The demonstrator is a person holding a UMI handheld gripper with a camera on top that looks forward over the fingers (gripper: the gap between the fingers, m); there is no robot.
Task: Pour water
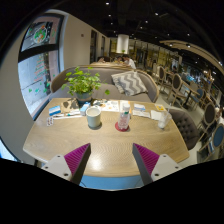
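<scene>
The two-finger black tongs are spread wide apart, gripping nothing. Each finger carries a magenta pad on its inner face, both fingers level.

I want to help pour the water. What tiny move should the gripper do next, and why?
Probably ease forward over the table toward the bottle. The gripper is open and holds nothing, and the bottle stands beyond its fingers beside the cup, so nothing can be poured until the bottle sits between the fingers.
</scene>
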